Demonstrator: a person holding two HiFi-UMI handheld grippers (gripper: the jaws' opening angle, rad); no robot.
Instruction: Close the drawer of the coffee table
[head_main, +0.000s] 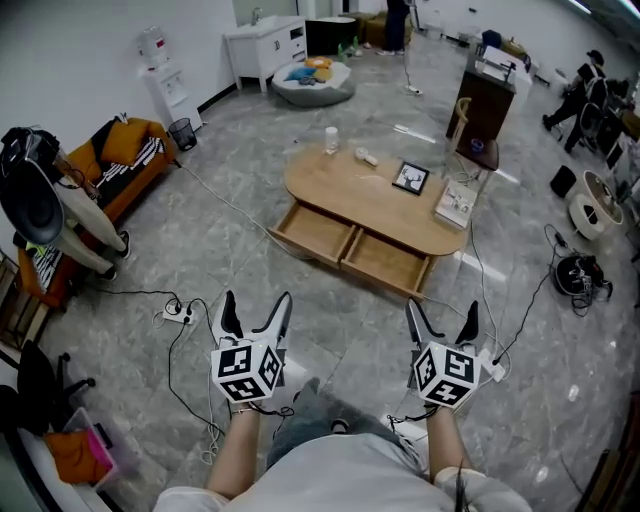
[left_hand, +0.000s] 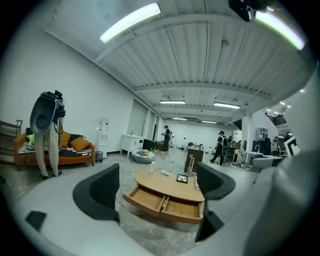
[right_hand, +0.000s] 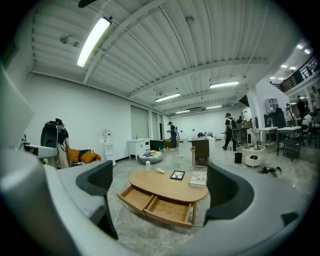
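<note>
An oval wooden coffee table stands ahead on the grey floor. Its two-part wooden drawer is pulled out toward me and holds nothing that I can see; it also shows as the drawer and the drawer in the gripper views. My left gripper and right gripper are held low, well short of the drawer. Both are open with nothing between their jaws.
On the tabletop stand a bottle, a small white item, a framed picture and a book. Cables and a power strip lie on the floor at left. An orange sofa sits far left, a chair behind the table.
</note>
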